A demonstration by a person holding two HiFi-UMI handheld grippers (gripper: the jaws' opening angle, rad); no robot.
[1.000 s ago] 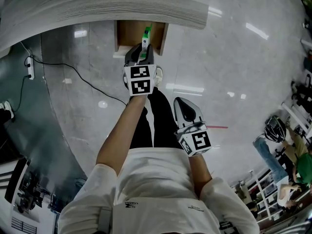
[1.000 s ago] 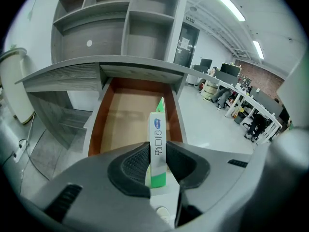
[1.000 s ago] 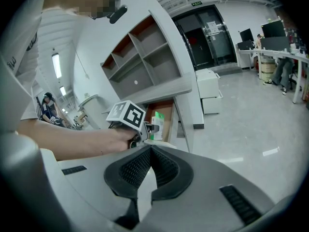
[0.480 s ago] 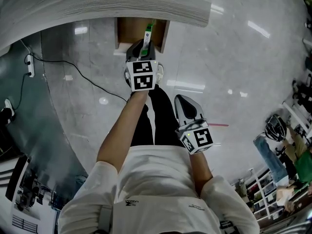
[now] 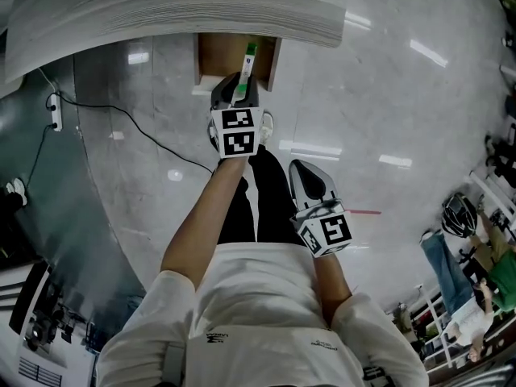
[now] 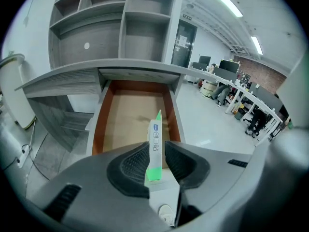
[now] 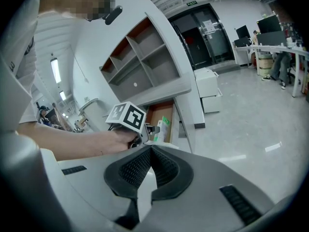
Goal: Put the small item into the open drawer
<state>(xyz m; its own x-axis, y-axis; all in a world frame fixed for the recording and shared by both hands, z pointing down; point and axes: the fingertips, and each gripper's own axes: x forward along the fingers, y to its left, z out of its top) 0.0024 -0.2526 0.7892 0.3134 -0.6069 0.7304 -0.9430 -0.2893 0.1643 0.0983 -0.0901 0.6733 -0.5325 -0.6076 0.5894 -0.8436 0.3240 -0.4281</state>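
Note:
A small white tube with green ends (image 6: 155,149) is pinched between the jaws of my left gripper (image 6: 155,164), its tip pointing out over the open wooden drawer (image 6: 135,117). In the head view the left gripper (image 5: 235,95) hangs at the drawer's (image 5: 222,55) front edge, the tube (image 5: 247,63) reaching over the inside. The drawer's brown floor looks bare. My right gripper (image 5: 310,185) hangs back by my body, jaws together with nothing held; in its own view the right gripper (image 7: 150,166) faces the left gripper's marker cube (image 7: 126,116).
A grey desk top (image 5: 185,10) overhangs the drawer, with open shelves (image 6: 116,28) above it. A black cable (image 5: 121,119) and power strip (image 5: 51,111) lie on the glossy floor at left. Shelving and office desks (image 6: 231,88) stand at right.
My left gripper has moved forward with the tube, from just short of the drawer's front to over its edge. The right gripper has stayed about where it was.

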